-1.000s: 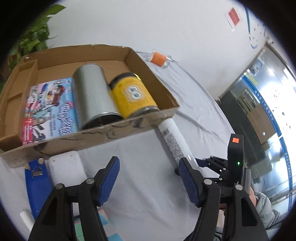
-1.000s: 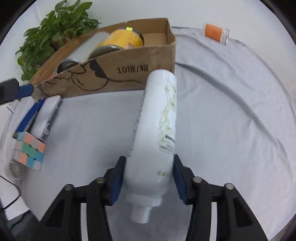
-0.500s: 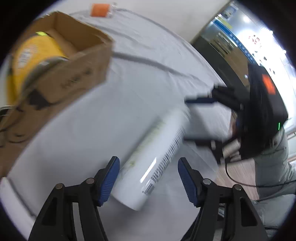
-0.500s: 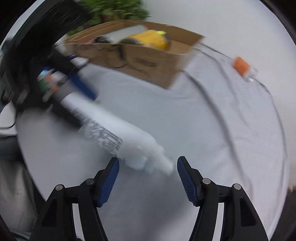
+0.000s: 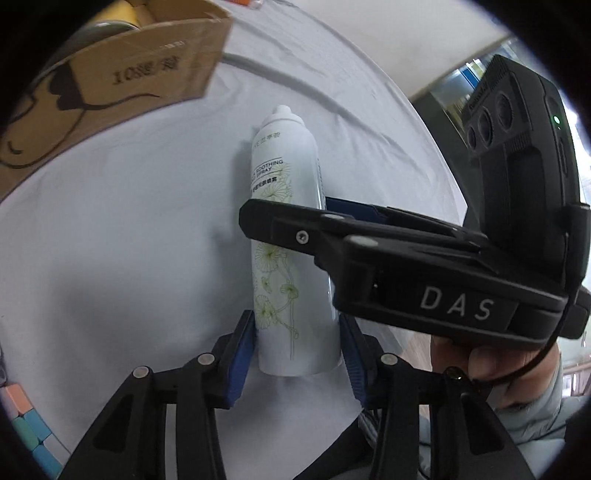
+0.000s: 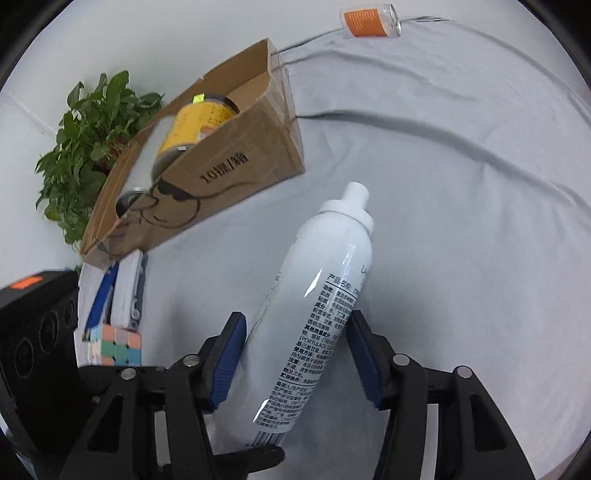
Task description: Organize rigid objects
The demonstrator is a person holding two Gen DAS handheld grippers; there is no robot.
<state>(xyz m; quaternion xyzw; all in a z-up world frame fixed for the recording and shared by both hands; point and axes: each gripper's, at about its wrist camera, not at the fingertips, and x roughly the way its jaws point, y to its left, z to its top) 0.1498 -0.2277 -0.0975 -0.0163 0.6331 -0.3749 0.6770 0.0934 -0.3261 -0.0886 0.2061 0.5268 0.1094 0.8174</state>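
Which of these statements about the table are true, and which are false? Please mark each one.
1. The white spray bottle is inside the cardboard box. False: it is outside the box, over the white cloth.
2. A yellow can lies in the box. True.
3. The small orange-labelled container stands upright beside the colour cube. False: it lies on its side at the far edge of the cloth, far from the cube.
4. A green plant stands behind the box. True.
5. The bottle's base end is between the pads of the left gripper. True; its jaws have just been closing, with the bottle between them.
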